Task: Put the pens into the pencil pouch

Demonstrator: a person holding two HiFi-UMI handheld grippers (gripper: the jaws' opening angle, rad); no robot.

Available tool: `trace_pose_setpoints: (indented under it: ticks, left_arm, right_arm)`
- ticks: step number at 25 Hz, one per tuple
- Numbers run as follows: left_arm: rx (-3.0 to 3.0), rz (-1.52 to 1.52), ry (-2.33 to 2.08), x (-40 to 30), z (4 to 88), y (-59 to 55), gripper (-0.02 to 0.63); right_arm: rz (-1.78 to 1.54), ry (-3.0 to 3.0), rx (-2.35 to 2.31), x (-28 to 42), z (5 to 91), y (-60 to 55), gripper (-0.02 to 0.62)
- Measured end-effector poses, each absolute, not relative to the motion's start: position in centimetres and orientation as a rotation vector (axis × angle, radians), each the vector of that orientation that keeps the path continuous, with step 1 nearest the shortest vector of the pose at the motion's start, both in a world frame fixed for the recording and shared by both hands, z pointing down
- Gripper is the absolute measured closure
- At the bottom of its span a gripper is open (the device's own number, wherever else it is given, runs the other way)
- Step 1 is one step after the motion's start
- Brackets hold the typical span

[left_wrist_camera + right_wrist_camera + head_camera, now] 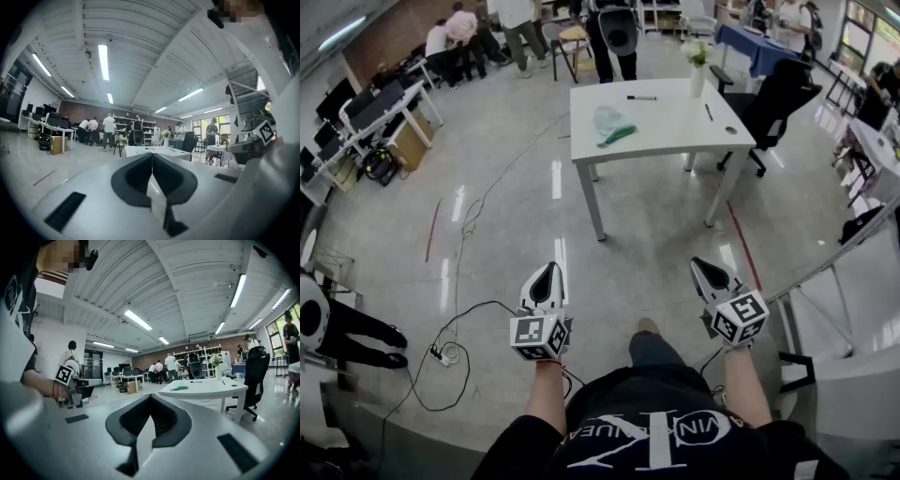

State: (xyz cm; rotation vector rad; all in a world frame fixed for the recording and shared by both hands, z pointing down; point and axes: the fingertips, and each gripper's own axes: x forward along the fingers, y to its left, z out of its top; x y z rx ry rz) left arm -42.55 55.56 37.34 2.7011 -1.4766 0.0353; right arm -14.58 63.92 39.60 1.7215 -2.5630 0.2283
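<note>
A white table (675, 141) stands a few steps ahead of me. On it lie a clear pencil pouch (607, 120) with a green edge (619, 135), a black pen (641, 97) at the far side and another pen (708, 112) to the right. In the right gripper view the pouch (180, 388) shows on the table (206, 389). My left gripper (548, 273) and right gripper (704, 265) are held level over the floor, far short of the table, both shut and empty. The left gripper view shows the table (150, 151) beyond its shut jaws.
A white vase with flowers (697, 64) and a small round object (730, 130) are on the table. A black office chair (778, 98) stands at its right. Cables (455, 347) trail on the floor at left. People stand at the back; a white stair rail (825, 281) is at right.
</note>
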Motion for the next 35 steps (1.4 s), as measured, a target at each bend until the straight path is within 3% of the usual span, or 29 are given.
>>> trace_pose_setpoints:
  ticks: [15, 16, 18, 20, 35]
  left_arm:
    - [2.675, 0.043, -1.459, -44.2, 38.1, 55.8, 0.595]
    - [2.670, 0.032, -1.446, -44.2, 38.1, 55.8, 0.581]
    - [2.667, 0.031, -1.403, -43.9, 38.5, 55.9, 0.466]
    - [2.669, 0.055, -1.371, -43.5, 39.3, 55.7, 0.433]
    - [2.621, 0.141, -1.372, -40.5, 40.2, 41.9, 0.434]
  right_arm:
    - [0.268, -2.535, 1.795, -15.8, 40.4, 64.0, 0.584]
    - [0.276, -2.524, 1.826, -15.5, 40.4, 64.0, 0.584]
    - [0.307, -2.506, 1.879, -14.8, 40.7, 64.1, 0.539]
    - [0.349, -2.491, 1.917, -14.0, 41.3, 64.1, 0.482]
    - [0.515, -2.471, 1.965, -8.8, 43.1, 51.5, 0.449]
